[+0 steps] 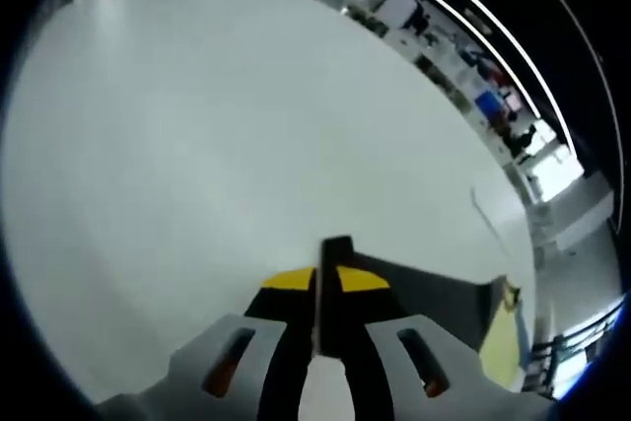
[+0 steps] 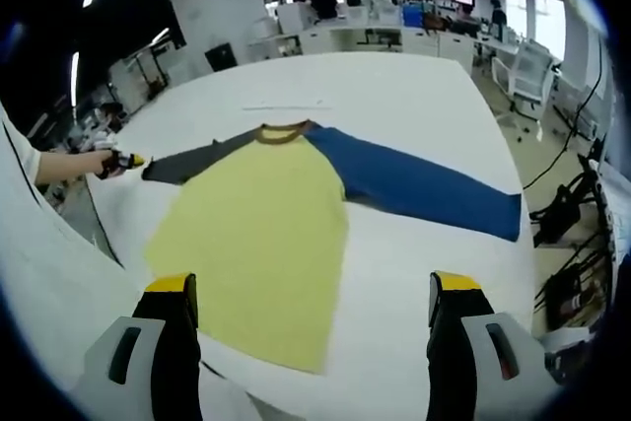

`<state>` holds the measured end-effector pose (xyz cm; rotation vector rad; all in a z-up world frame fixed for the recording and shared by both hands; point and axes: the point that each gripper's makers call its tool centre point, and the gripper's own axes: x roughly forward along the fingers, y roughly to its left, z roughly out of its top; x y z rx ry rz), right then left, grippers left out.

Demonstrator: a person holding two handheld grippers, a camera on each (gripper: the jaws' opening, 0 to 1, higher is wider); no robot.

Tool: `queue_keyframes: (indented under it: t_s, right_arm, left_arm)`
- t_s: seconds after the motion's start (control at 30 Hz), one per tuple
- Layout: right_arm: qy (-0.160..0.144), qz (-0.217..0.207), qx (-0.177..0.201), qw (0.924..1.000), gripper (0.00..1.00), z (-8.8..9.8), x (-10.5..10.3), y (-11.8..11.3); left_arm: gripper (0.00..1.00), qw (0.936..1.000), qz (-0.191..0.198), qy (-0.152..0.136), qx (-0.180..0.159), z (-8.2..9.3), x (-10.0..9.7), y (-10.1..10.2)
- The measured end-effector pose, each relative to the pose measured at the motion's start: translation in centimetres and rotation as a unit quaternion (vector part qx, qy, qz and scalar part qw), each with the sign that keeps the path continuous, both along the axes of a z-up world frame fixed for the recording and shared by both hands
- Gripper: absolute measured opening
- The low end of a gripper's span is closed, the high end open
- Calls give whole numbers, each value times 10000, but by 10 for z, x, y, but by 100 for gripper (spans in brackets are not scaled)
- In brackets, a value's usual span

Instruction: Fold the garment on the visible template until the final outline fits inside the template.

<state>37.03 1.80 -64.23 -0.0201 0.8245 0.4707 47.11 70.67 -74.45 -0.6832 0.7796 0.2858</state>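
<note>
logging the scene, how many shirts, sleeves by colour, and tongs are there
shirt: 1
grey sleeve: 1
blue sleeve: 1
left tongs: 1, shut on the grey sleeve
right tongs: 1, open
total: 5

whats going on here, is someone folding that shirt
Folding is just starting. A yellow long-sleeved shirt lies flat on the white table, blue sleeve stretched out. The left gripper is shut on the dark grey sleeve at its cuff. The right gripper hangs open near the hem.
</note>
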Motion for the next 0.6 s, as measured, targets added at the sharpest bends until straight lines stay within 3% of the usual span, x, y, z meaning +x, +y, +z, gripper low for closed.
queue_keyframes:
  t_s: [0.37,0.6]
  right_arm:
    - [-43,123,28,9999,97,1,-2,-8]
    - [-45,190,52,9998,97,0,-4,-10]
  left_arm:
    - [15,9998,-161,-15,136,10,-14,-17]
    - [22,9981,-519,80,335,3,-17,-27]
